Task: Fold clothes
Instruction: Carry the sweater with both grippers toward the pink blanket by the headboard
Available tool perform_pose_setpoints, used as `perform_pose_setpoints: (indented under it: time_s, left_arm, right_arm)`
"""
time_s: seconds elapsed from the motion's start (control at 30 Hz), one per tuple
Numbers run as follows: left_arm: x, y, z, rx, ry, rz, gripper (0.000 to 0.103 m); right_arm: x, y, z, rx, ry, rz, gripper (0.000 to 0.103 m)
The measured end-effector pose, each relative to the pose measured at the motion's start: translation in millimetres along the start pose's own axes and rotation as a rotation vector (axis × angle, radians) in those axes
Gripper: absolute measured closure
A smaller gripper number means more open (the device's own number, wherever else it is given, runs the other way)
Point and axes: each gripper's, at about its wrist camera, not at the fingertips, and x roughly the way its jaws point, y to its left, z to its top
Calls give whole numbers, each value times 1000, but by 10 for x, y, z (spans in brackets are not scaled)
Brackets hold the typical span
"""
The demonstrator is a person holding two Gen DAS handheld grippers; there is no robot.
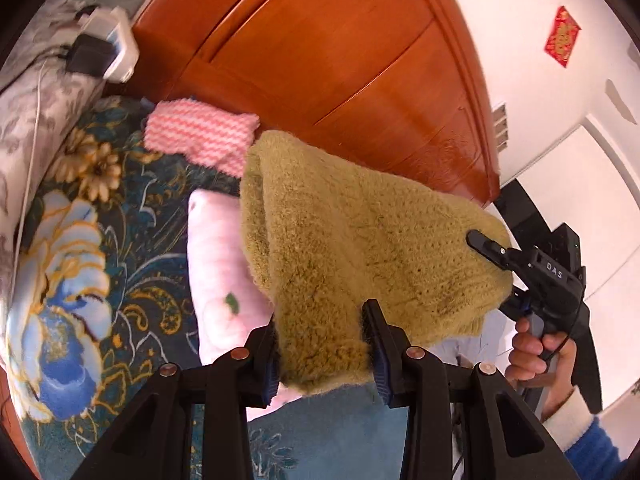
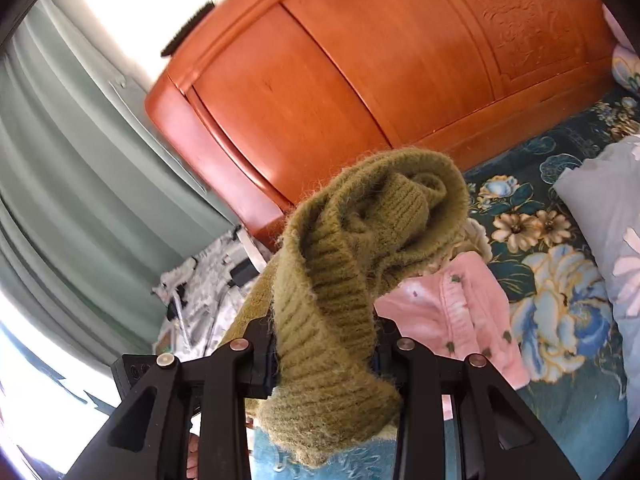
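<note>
An olive-green knit sweater (image 1: 344,232) hangs in the air above the bed, held by both grippers. My left gripper (image 1: 324,352) is shut on its lower edge. My right gripper (image 1: 490,252) shows at the right of the left wrist view, clamped on the sweater's other corner. In the right wrist view my right gripper (image 2: 324,356) is shut on the ribbed hem of the sweater (image 2: 360,240), which bunches up in front of the camera. A pink garment (image 1: 216,264) lies on the bed below; it also shows in the right wrist view (image 2: 452,312).
The bed has a dark teal floral cover (image 1: 92,240). A pink-and-white striped folded cloth (image 1: 200,132) lies near the orange wooden headboard (image 1: 340,52). A white power strip with a charger (image 1: 104,48) sits at the bedside. A grey pillow (image 2: 604,208) lies right; green curtain (image 2: 72,160) left.
</note>
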Motion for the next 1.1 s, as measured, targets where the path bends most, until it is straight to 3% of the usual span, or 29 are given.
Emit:
perform_pose_setpoints:
  time_s: [0.13,0.2,0.37,0.5,0.63,0.8,0.83,0.9,0.97,1.03,1.1]
  left_arm:
    - [289,298,-323,-75,86,24,64]
    - [297,311,-367,-72,80,26,64]
    - [76,62,-299,21,-56,62,66]
    - [-95,-55,-310,79,-135,86,66]
    - [118,202,-414,6,-24,125,66]
    - [-59,459,-427,-115,18,57,62]
    - [-95,511,-429,-139,27,43,61]
    - [-166,614,-434,-187,44,16,46]
    - [-237,717,-439,-235,61,-11,45]
    - [-352,747,-393,-258,32,-4,45]
    - [-407,598,-255,-191,-11,41,45]
  right_arm:
    - [699,-381,-120,24,208,-158,67]
    - [825,-511,-221,30,249,-205,67]
    - [761,-401,-19,-7,200,-162,67]
    - [826,-469,-57,5,219,-177,67]
    - [911,-565,-131,23,248,-200,66]
    - [897,-752,-205,89,251,-192,58]
    - [830,-792,-185,103,242,-194,56]
    - [696,-872,-146,132,224,-198,56]
    - [496,-991,-101,191,184,-214,56]
    - [271,-1068,-74,248,126,-251,56]
    - [117,-1037,-74,255,87,-287,56]
